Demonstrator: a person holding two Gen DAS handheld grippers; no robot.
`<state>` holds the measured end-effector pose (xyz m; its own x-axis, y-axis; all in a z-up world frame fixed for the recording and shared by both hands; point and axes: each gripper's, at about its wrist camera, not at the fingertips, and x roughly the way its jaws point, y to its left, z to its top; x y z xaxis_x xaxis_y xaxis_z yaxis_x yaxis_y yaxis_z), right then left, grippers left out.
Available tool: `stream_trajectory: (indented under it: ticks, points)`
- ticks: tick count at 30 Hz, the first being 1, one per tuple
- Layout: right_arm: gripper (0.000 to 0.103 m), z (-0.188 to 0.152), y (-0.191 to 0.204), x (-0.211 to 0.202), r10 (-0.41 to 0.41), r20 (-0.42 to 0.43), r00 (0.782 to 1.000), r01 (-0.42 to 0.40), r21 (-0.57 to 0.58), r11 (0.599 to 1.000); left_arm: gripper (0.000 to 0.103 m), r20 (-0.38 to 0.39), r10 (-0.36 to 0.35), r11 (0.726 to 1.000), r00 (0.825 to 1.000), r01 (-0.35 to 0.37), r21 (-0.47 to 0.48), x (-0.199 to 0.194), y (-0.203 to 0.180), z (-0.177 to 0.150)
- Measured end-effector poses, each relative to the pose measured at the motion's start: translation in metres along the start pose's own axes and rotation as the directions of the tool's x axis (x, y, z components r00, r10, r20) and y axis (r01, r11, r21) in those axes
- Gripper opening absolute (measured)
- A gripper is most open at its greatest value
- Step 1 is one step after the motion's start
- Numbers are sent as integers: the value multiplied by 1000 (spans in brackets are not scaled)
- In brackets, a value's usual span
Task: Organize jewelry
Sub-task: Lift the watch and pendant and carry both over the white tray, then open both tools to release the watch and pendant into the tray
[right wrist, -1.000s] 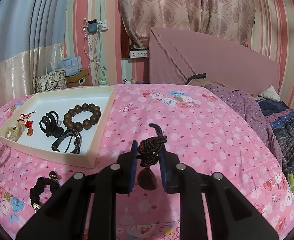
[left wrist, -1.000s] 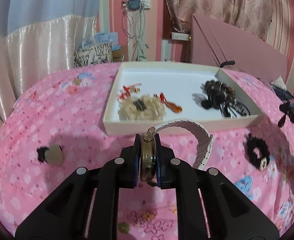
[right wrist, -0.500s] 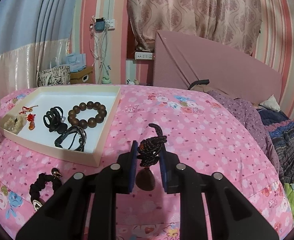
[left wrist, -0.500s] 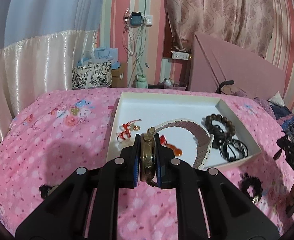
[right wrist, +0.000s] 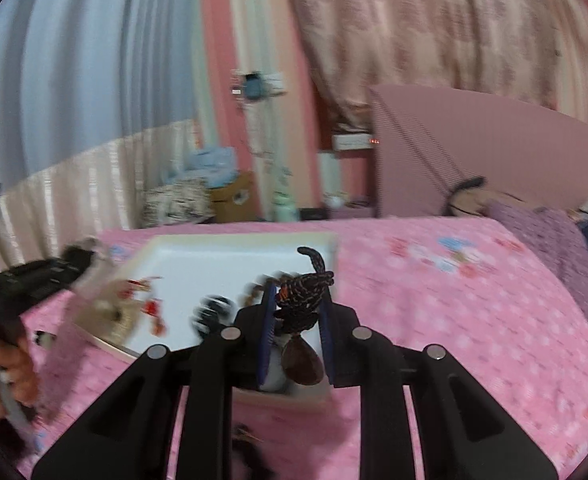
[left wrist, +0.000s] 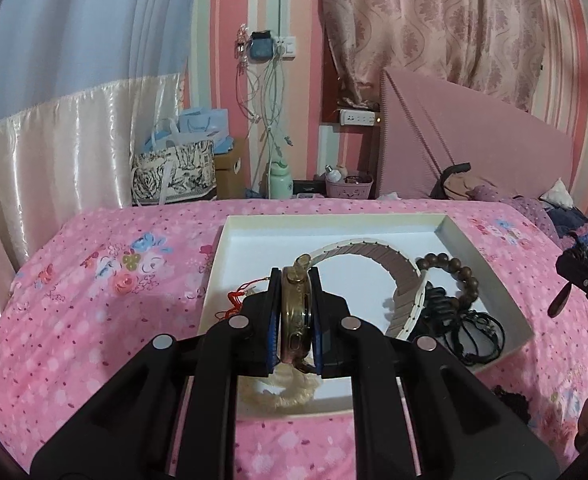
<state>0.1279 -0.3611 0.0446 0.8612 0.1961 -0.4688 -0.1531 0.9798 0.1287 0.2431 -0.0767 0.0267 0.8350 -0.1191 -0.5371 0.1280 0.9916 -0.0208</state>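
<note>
My left gripper (left wrist: 295,320) is shut on a gold watch (left wrist: 295,318). Its mauve band (left wrist: 377,254) arcs over the white tray (left wrist: 333,222). The tray holds a brown bead bracelet (left wrist: 459,274), black cord bracelets (left wrist: 473,334), a cream scrunchie (left wrist: 290,394) and a red charm (left wrist: 236,296). My right gripper (right wrist: 297,334) is shut on a dark braided cord (right wrist: 303,294) with a brown pendant (right wrist: 299,364), held over the tray's (right wrist: 222,240) near right corner. The right wrist view is blurred.
The tray lies on a pink floral bedspread (left wrist: 94,300). A black hair tie (left wrist: 511,402) lies on the bedspread beside the tray's near right corner. Pink headboard (left wrist: 473,136), bags (left wrist: 174,172) and hanging cables (left wrist: 270,92) stand behind the bed.
Both grippers have moved forward and now hang over the tray. The watch went from short of the tray's front edge to above its inside. The right gripper swung left with the cord.
</note>
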Motion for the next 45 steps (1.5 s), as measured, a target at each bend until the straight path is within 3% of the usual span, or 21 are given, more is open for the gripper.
stream_trajectory:
  ticks: [6, 13, 19, 24, 27, 34, 45]
  points:
    - [20, 3, 62, 38, 156, -59, 986, -160, -78, 984, 11, -49, -1, 999, 999, -1, -43, 21, 13, -5]
    - [20, 11, 96, 65, 206, -79, 975, -212, -88, 973, 11, -90, -1, 998, 996, -5, -66, 43, 23, 1]
    - [20, 20, 112, 99, 134, -119, 984, -147, -111, 983, 11, -112, 13, 997, 994, -22, -80, 64, 22, 17]
    - [20, 17, 101, 121, 74, -150, 986, -81, -43, 996, 11, -131, 11, 996, 991, -23, -88, 82, 20, 14]
    - [20, 9, 107, 130, 34, -167, 985, -53, -106, 993, 11, -153, 8, 997, 988, -20, -78, 92, 17, 9]
    - [20, 5, 107, 136, 31, -164, 986, -56, -146, 988, 12, -197, -5, 996, 980, -13, -87, 112, 16, -5]
    - [21, 4, 102, 138, 69, -162, 984, -87, -107, 990, 14, -177, 14, 996, 984, -29, -80, 109, 18, -10]
